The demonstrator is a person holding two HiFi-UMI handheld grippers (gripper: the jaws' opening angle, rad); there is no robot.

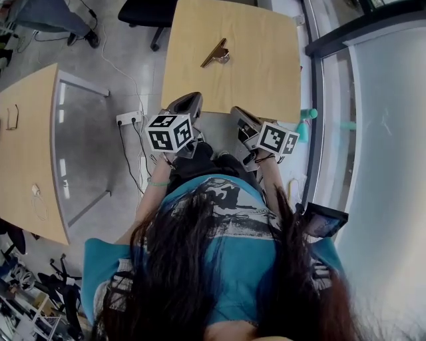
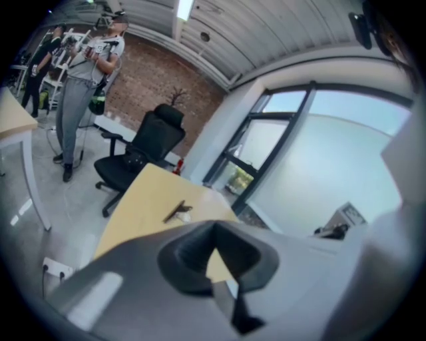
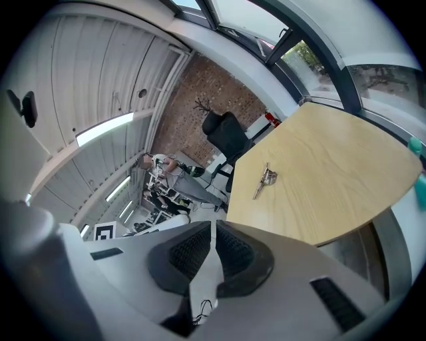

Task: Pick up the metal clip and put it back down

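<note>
The metal clip (image 1: 216,53) lies alone on the far half of the light wooden table (image 1: 259,80), a dark flat strip with a shiny folded end. It shows small and distant in the left gripper view (image 2: 178,211) and in the right gripper view (image 3: 265,178). Both grippers hang at the table's near edge, well short of the clip. My left gripper (image 1: 188,104) (image 2: 214,252) is shut with nothing between its pads. My right gripper (image 1: 242,118) (image 3: 213,252) has its ribbed pads together, also empty.
A black office chair (image 1: 150,13) stands beyond the table's far left corner. A second wooden table (image 1: 26,146) is at the left, with a power strip (image 1: 128,118) and cables on the floor between. A glass wall (image 1: 373,133) runs along the right. A person (image 2: 80,80) stands far off.
</note>
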